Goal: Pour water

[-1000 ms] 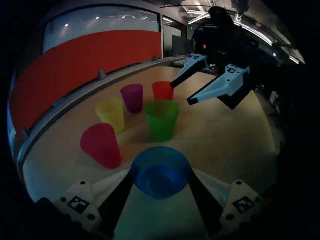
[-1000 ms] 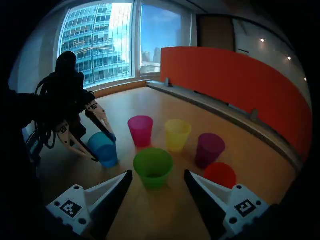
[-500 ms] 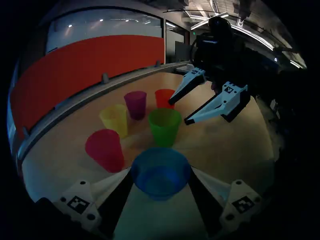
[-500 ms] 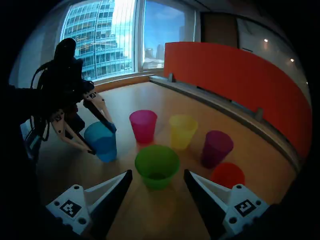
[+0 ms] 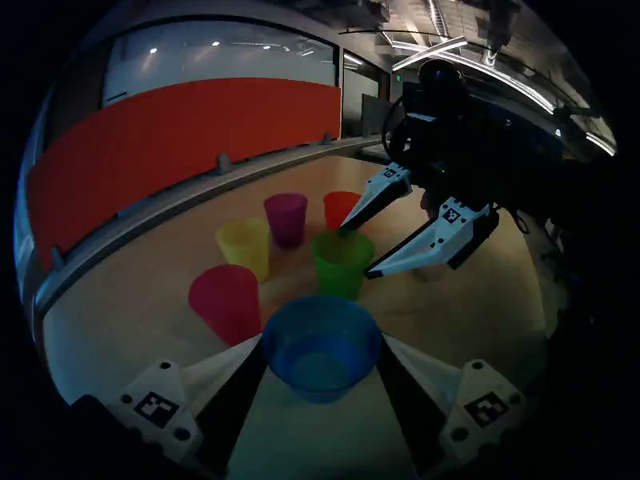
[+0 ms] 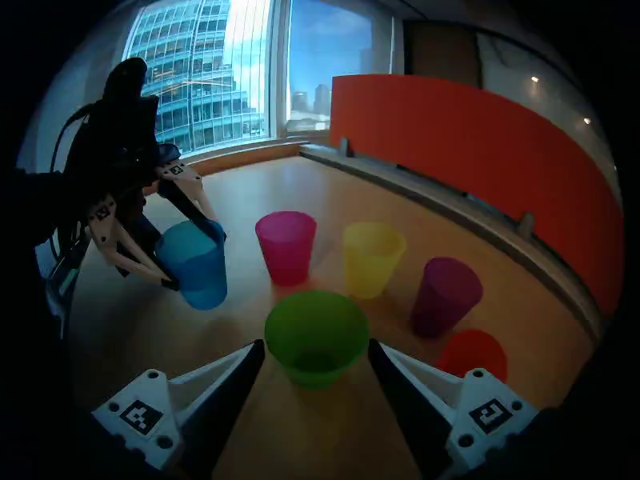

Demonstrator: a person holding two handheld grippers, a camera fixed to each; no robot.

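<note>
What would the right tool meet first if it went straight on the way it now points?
The green cup: it stands right ahead of the right tool, whose open jaws stand on either side of its rim. Depth is unclear, but nothing nearer lies in that line.

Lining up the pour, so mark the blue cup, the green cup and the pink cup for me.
blue cup [image 5: 320, 356], left gripper view, inside its mouth.
green cup [image 6: 316, 338], right gripper view, inside its mouth.
pink cup [image 6: 286, 252], right gripper view, outer wall.
</note>
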